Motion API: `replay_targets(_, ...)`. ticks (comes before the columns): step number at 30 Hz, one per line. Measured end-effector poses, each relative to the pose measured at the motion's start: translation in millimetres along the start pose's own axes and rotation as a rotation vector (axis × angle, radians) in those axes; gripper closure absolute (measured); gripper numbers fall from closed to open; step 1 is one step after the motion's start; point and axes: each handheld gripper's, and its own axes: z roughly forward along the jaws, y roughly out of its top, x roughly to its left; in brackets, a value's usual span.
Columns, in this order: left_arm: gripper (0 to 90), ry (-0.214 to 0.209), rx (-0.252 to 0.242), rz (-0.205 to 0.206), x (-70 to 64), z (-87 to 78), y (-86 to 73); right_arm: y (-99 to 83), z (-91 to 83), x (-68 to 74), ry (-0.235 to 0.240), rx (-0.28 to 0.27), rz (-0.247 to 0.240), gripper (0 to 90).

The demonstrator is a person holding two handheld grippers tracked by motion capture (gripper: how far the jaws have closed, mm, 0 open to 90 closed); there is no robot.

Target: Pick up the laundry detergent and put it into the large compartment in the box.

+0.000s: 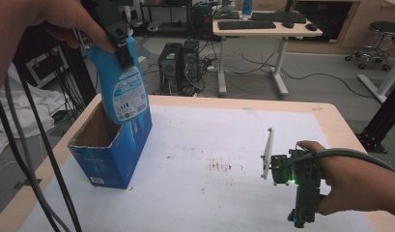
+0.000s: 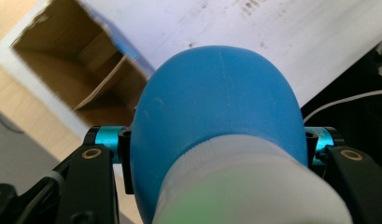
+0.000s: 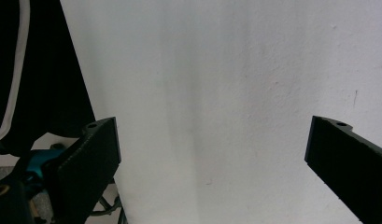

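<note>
The blue spray bottle [image 1: 123, 87] is clamped by the left tongs [image 1: 119, 41] above the open carton [image 1: 110, 147]; its rim may be clipped, tipping it; the right tongs [image 3: 212, 154] are held wide over the counter [image 1: 233, 140].

A white paper sheet [image 1: 233, 140] with brown smudges [image 1: 219, 166] covers the wooden table [image 1: 332, 121]. Behind it stand two black computer towers [image 1: 180, 65] and a desk with black keyboards [image 1: 253, 21].

You are looking at: spray bottle [image 1: 121, 84], smooth blue plastic wearing a glossy printed label; cardboard box [image 1: 113, 152], glossy blue print outside, raw brown board inside; table [image 1: 330, 121], pale wood showing under matt white paper, stained brown; left gripper [image 2: 212, 140], matt black jaws, shiny teal metal fittings.
</note>
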Motion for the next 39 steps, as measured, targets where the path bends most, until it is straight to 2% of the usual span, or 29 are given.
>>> replay_targets(5,39.8,0.023,0.007,-0.087,18.7,-2.4,-16.4,4.4,-1.2,0.5,-0.002,-0.001,-0.010,2.5)
replay_targets(8,39.8,0.033,0.006,-0.146,30.5,1.8,-24.5,6.3,-0.7,0.9,-0.002,-0.001,-0.008,2.5)
replay_targets(9,39.8,0.033,0.006,-0.146,30.5,1.8,-24.5,6.3,-0.7,0.9,-0.002,-0.001,-0.008,2.5)
replay_targets(10,39.8,0.038,0.005,-0.182,37.3,6.2,-28.9,7.3,-0.1,0.7,-0.002,0.001,-0.011,2.5)
replay_targets(12,39.8,0.035,0.010,-0.214,44.2,11.4,-32.1,7.7,-0.2,0.7,-0.001,0.002,-0.010,2.5)
replay_targets(13,39.8,0.035,0.010,-0.214,44.2,11.4,-32.1,7.7,-0.2,0.7,-0.001,0.002,-0.010,2.5)
replay_targets(15,39.8,0.024,0.010,-0.275,53.6,19.7,-35.5,8.2,-0.7,0.4,-0.004,0.003,-0.006,2.5)
replay_targets(17,39.8,0.022,0.007,-0.303,57.1,24.6,-36.7,8.0,-1.2,-0.1,-0.006,0.001,-0.006,2.5)
replay_targets(22,39.8,0.022,0.018,-0.344,60.7,36.6,-36.1,7.3,-0.3,-0.8,-0.008,0.001,0.001,2.5)
replay_targets(25,39.8,0.012,0.026,-0.354,62.3,45.1,-35.8,7.5,-0.1,-0.9,-0.007,0.003,0.003,2.5)
replay_targets(33,39.8,-0.013,0.039,-0.355,66.4,66.4,-36.5,9.5,1.0,-0.9,-0.006,0.001,0.001,2.5)
replay_targets(35,39.8,-0.027,0.049,-0.363,67.7,76.9,-36.9,9.6,1.7,-1.4,-0.004,0.001,-0.004,2.5)
replay_targets(39,39.8,-0.025,0.077,-0.338,68.0,92.2,-36.5,9.3,2.8,-1.9,-0.007,0.002,-0.002,2.5)
